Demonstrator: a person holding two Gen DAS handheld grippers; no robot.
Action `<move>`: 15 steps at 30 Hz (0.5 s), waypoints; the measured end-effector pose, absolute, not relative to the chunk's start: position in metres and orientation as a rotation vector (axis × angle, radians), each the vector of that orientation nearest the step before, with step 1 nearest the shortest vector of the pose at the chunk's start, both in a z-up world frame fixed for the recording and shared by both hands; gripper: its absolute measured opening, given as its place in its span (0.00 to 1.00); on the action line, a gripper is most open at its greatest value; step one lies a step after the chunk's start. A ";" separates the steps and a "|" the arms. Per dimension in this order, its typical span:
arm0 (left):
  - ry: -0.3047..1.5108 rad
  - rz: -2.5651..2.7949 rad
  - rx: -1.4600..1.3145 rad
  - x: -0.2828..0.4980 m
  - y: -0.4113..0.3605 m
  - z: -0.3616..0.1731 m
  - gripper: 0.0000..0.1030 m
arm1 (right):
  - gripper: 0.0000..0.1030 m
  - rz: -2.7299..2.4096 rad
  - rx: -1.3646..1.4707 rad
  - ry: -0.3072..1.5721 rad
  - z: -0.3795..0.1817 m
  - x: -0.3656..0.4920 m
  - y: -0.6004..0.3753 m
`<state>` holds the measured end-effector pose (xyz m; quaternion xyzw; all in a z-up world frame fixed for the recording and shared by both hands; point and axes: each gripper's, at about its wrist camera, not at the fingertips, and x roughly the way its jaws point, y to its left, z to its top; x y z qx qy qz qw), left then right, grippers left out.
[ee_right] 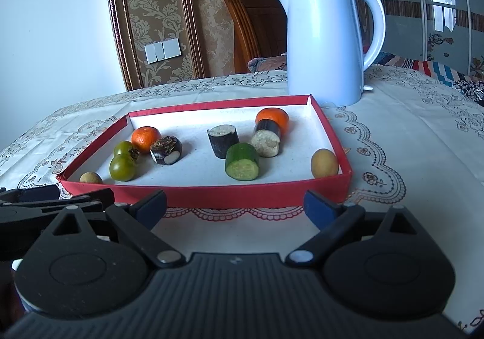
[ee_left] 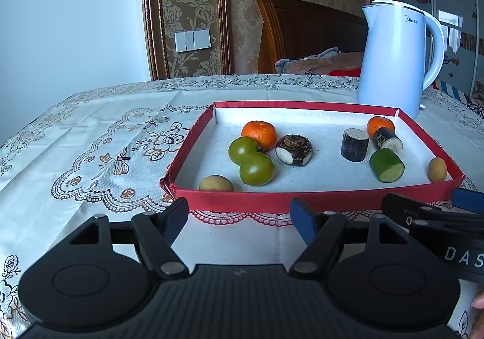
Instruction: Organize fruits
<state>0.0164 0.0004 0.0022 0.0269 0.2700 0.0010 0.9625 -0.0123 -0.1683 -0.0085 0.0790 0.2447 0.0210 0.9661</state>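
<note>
**Fruit tray, both grippers wide open at near edge**

Resting on a table under a floral tablecloth (ee_left: 115,139), a white Midea kettle (ee_left: 396,57) stands just beyond the far right corner of the red-walled tray (ee_left: 242,198).

Tray contents, largest first:
- Cucumber piece (ee_right: 242,162), lying on its side, near edge, right of centre.
- Two tangerines: one (ee_left: 259,134) in the left group, one (ee_left: 379,125) at the far right corner, behind a lying dark cane piece.
- Two green tomatoes (ee_left: 250,159), touching each other, left half, in front of the left tangerine.
- Dark water chestnut (ee_left: 294,149), partly peeled, just right of the tomatoes.
- Two dark sugarcane segments: one upright (ee_left: 354,144), one lying (ee_right: 267,139) just beside it.
- Two small tan longan-like fruits: one (ee_left: 216,184) at the near left corner, one (ee_right: 324,163) at the near right corner.

Left gripper (ee_left: 239,216): jaws spread wide, nothing between them, hovering just short of the tray's near wall.
Right gripper (ee_right: 236,207): same state, wide apart, empty, at the near wall further right.
</note>
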 end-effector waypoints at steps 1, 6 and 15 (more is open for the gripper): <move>0.546 0.003 0.054 0.016 0.001 0.002 0.72 | 0.94 0.041 0.161 0.494 -0.008 -0.012 -0.169; 0.546 0.006 0.052 0.016 0.001 0.002 0.72 | 0.94 0.039 0.165 0.496 -0.009 -0.012 -0.169; 0.529 0.014 0.059 0.013 0.001 0.004 0.81 | 0.95 0.033 0.176 0.502 -0.010 -0.011 -0.171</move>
